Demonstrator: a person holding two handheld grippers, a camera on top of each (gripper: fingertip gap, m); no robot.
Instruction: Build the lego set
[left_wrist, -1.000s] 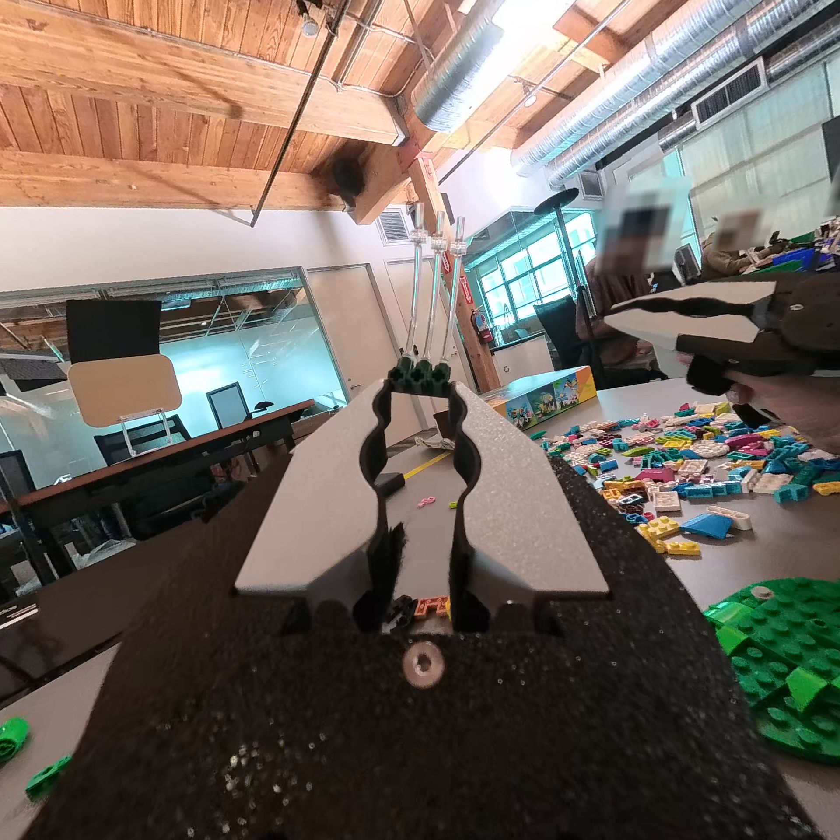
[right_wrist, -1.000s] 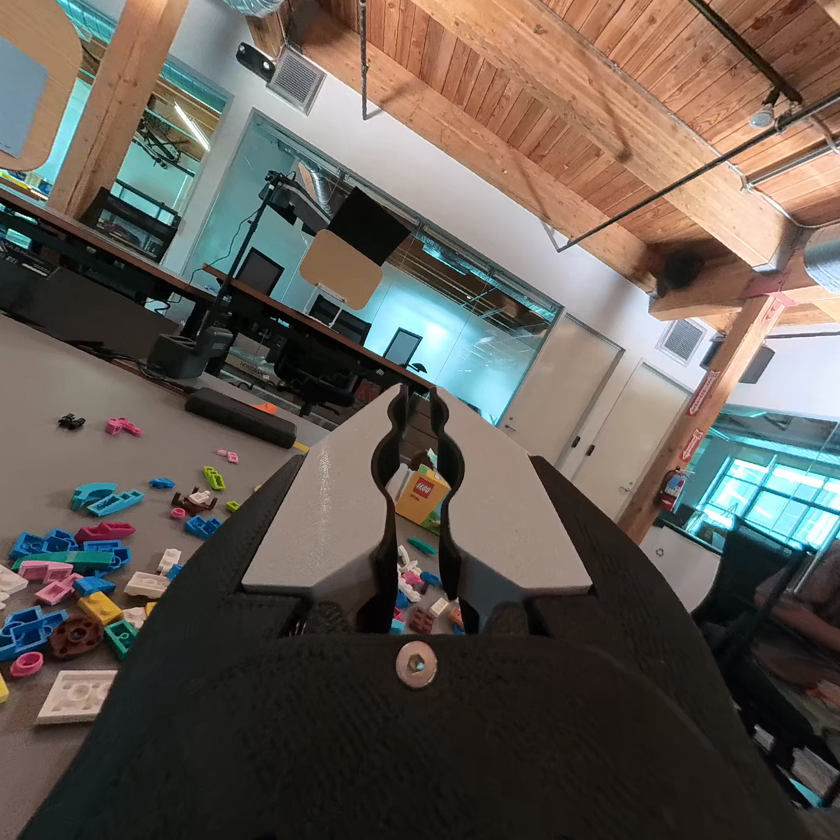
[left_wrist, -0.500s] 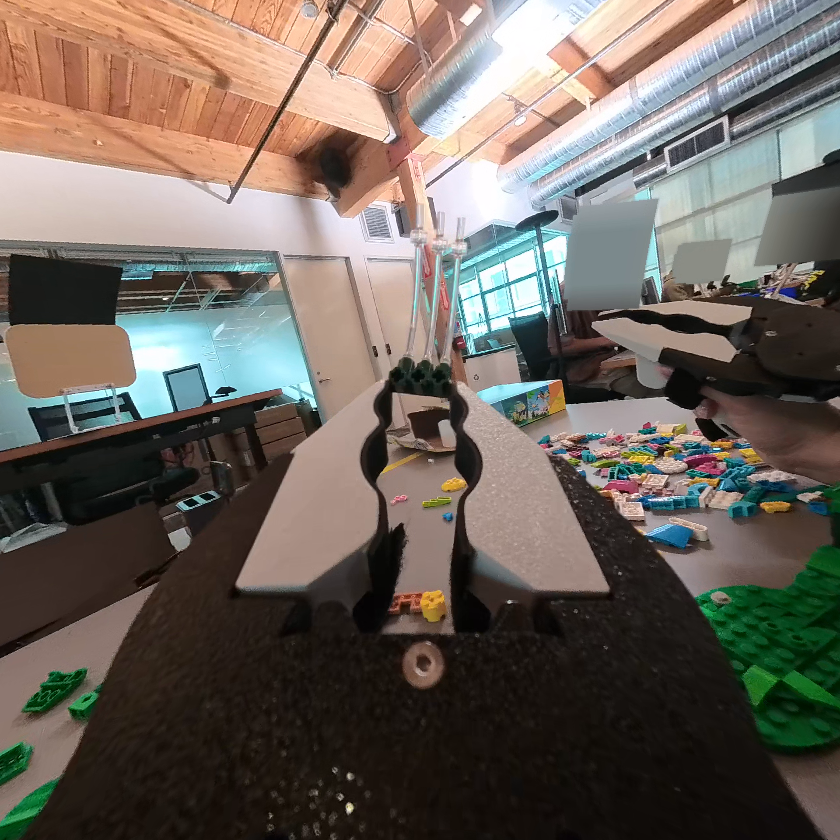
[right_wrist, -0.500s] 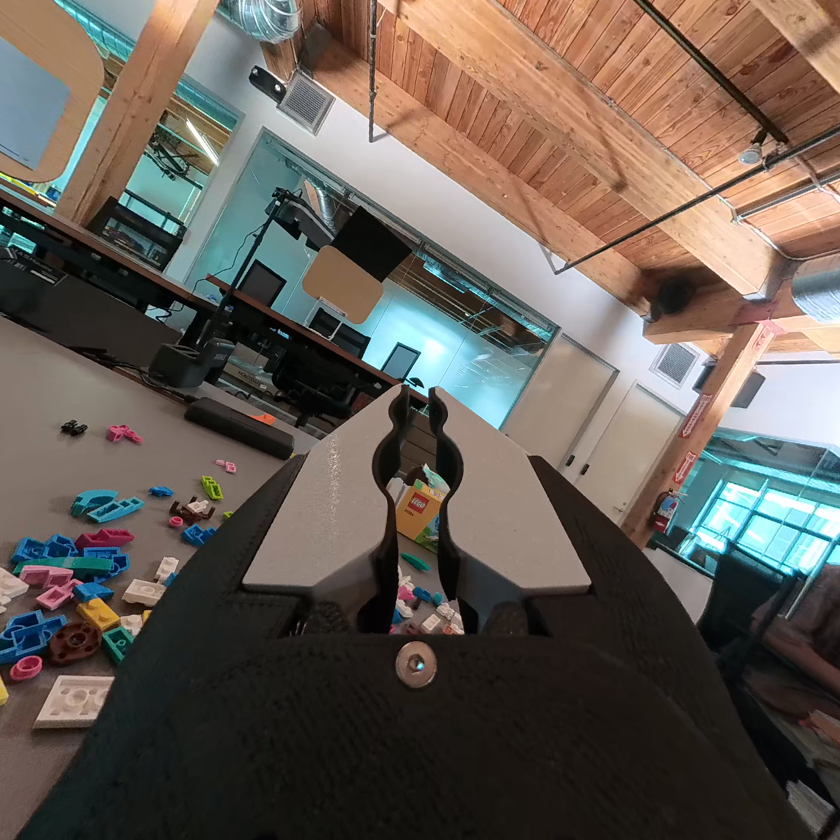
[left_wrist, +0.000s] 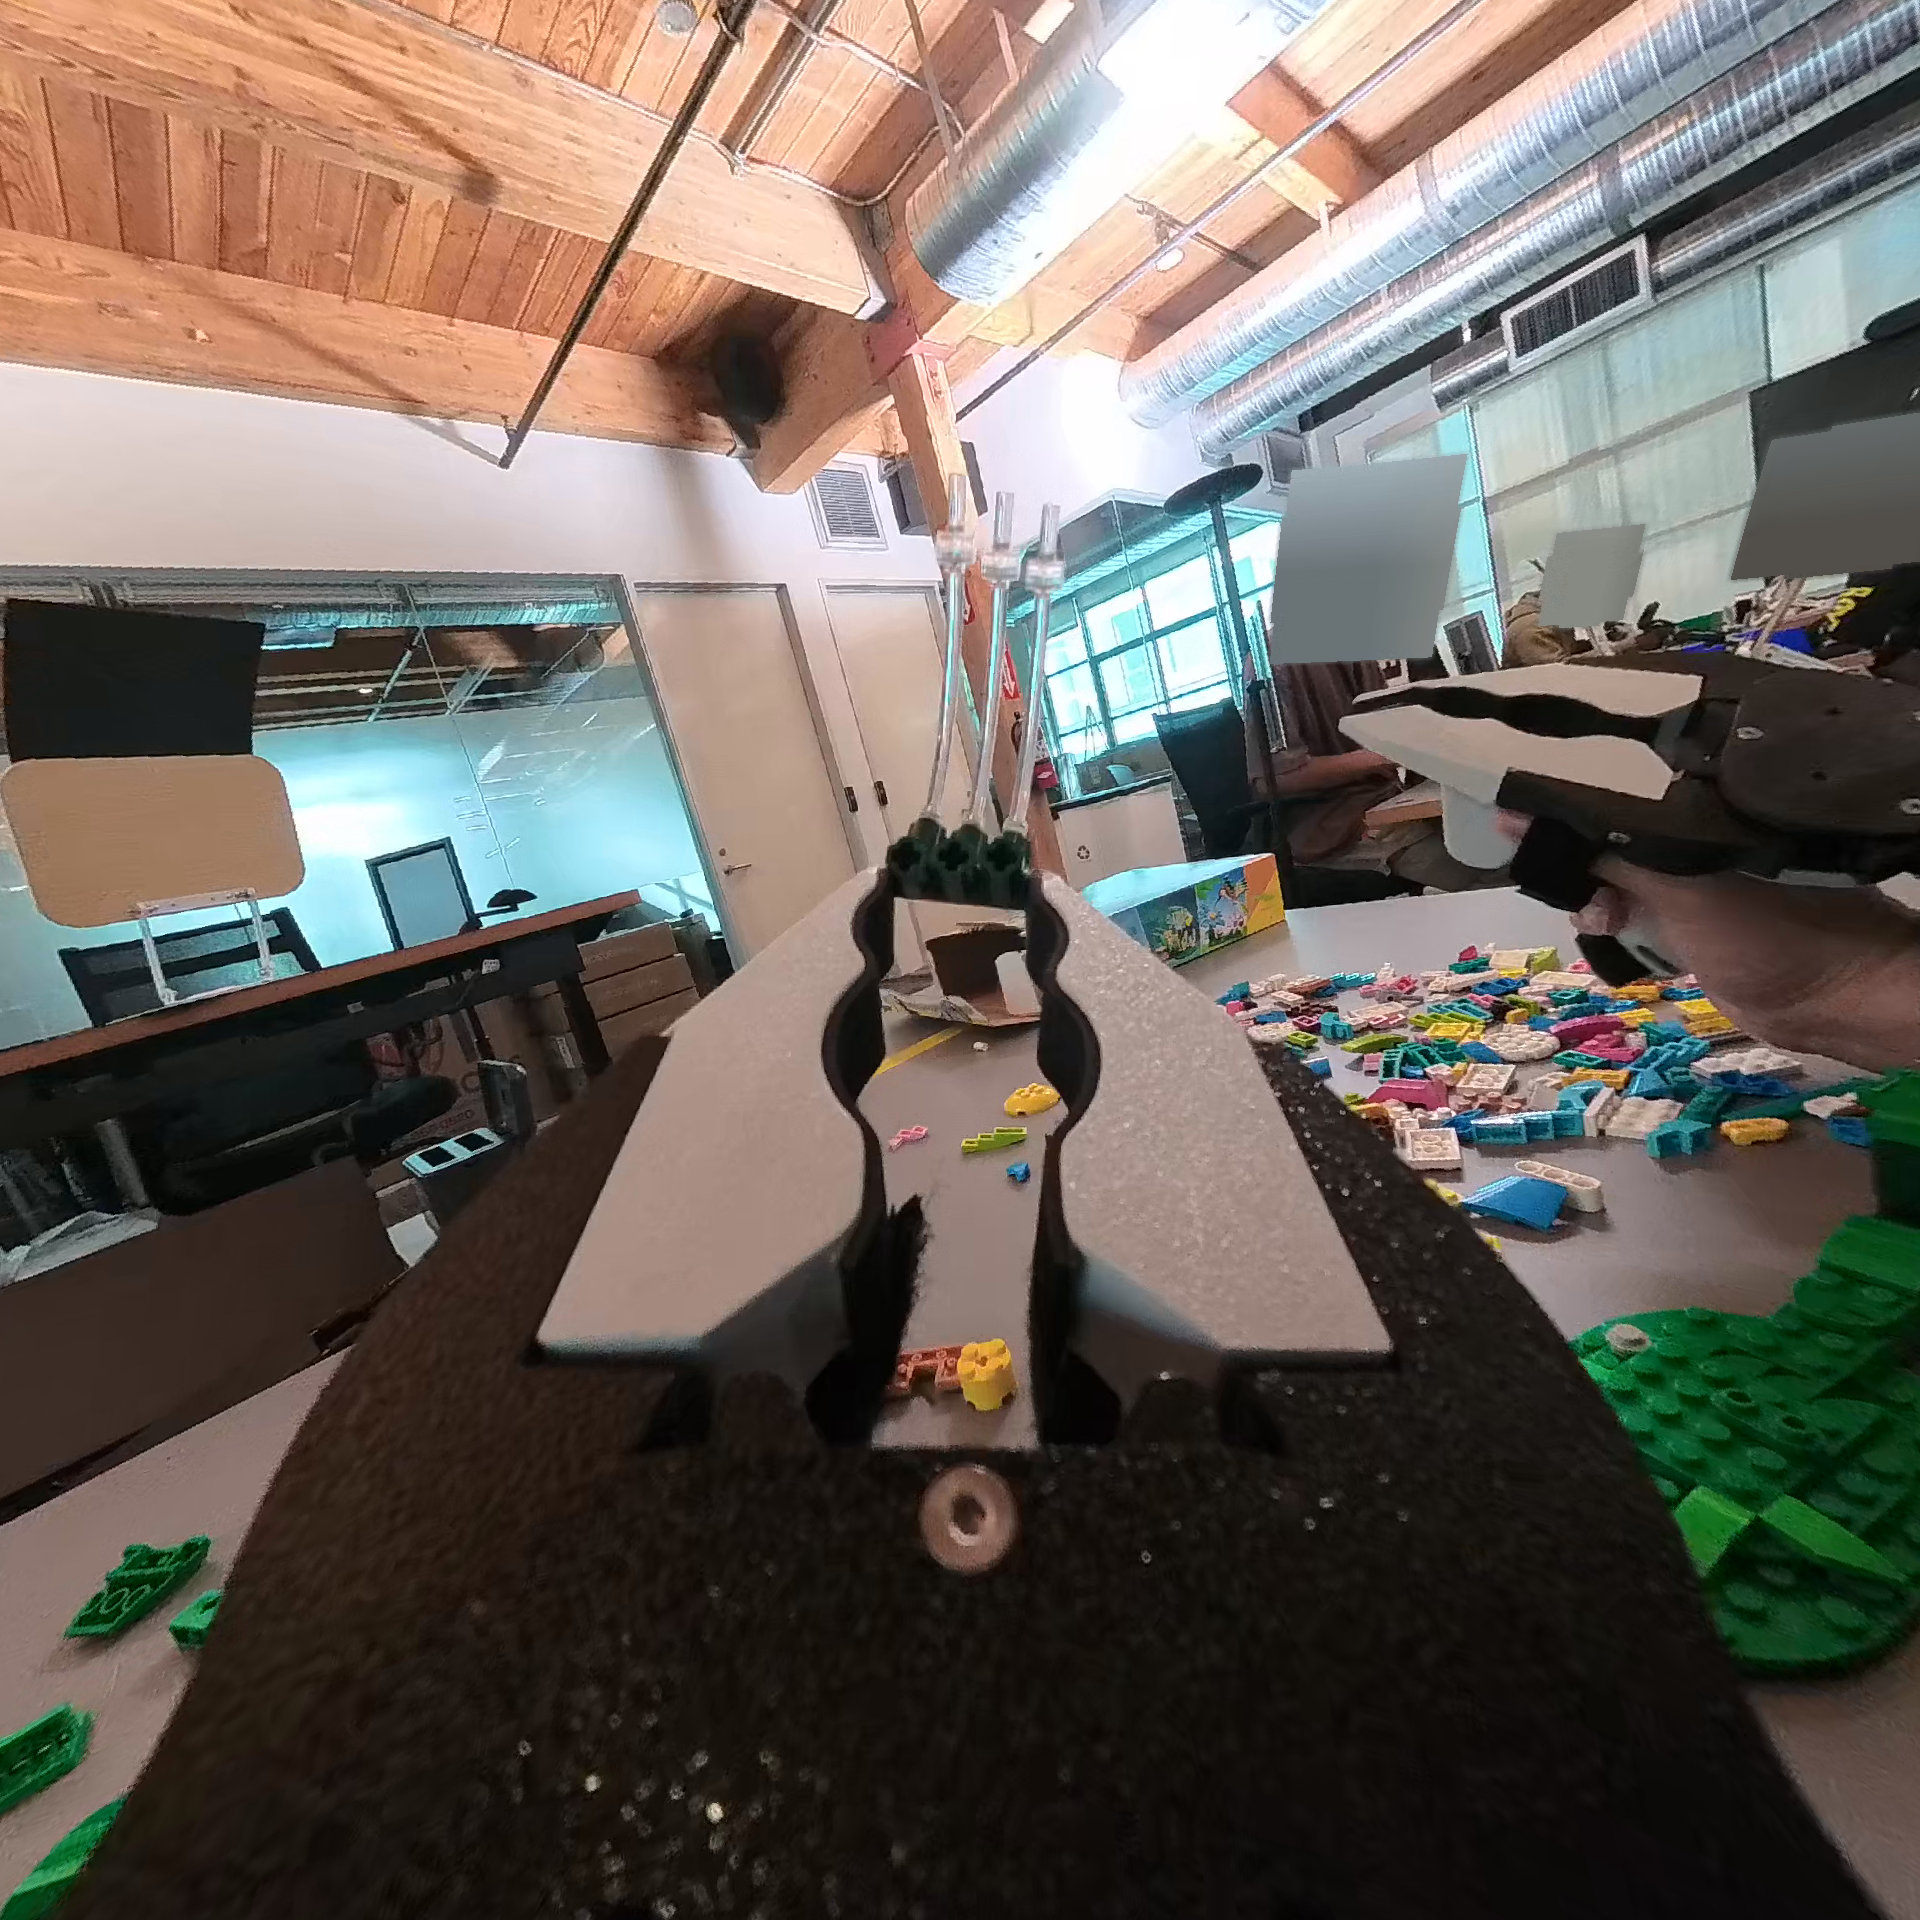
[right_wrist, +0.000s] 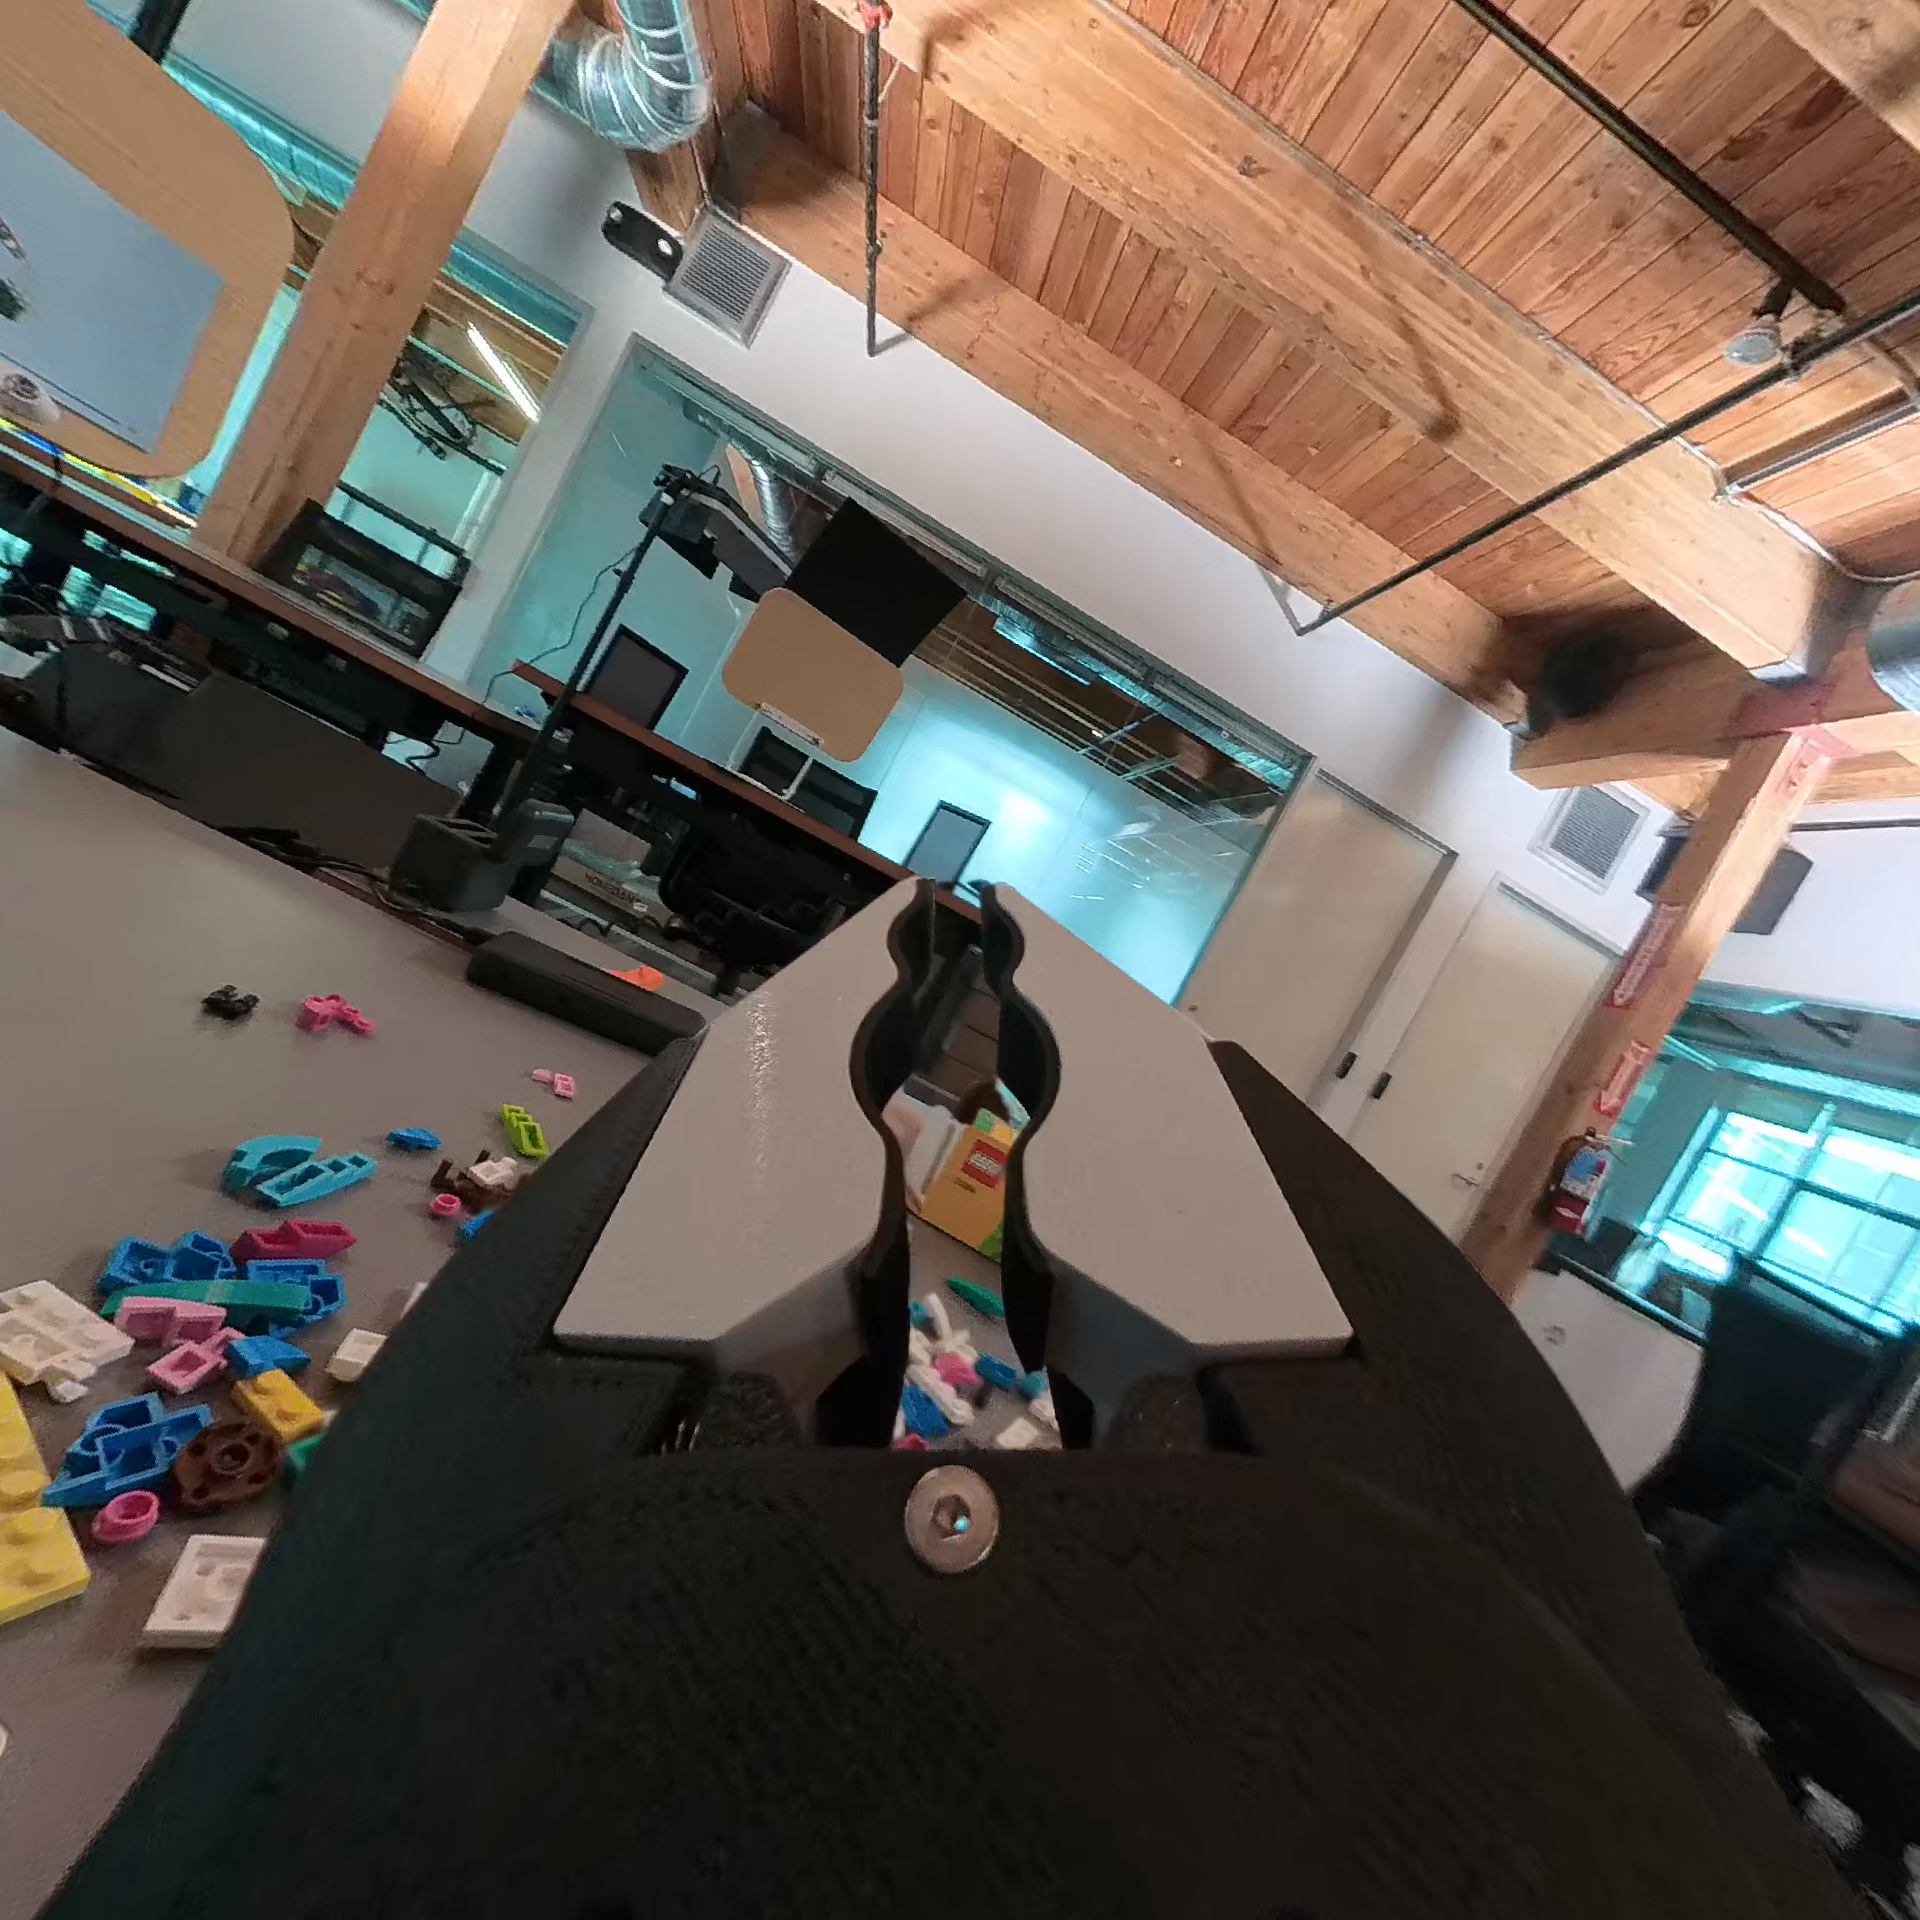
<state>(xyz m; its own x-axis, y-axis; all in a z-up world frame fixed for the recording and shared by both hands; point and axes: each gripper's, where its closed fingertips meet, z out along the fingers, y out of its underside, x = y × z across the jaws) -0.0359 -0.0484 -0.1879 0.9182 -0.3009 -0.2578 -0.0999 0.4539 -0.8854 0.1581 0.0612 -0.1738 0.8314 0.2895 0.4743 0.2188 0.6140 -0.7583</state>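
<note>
My left gripper is shut on a dark green Lego piece with three clear stems pointing up, held in the air above the grey table. A green plate assembly lies at the lower right of the left wrist view. My right gripper has its jaws nearly together with nothing visible between them. It also shows in the left wrist view, held by a hand above the pile of loose coloured bricks.
A Lego box and torn cardboard lie at the table's far side. A yellow round brick and small green pieces lie near me. In the right wrist view are loose bricks, a yellow box and a black bar. My right fingertips sit around 25 cm from my left ones. Measured from the fingertips, the green plate assembly is 15 cm or so from the left gripper and 25 cm from the right.
My left gripper has swung and dipped slightly with the green piece still held, so more of the green plate assembly shows. The right gripper has tilted a little and stays shut.
</note>
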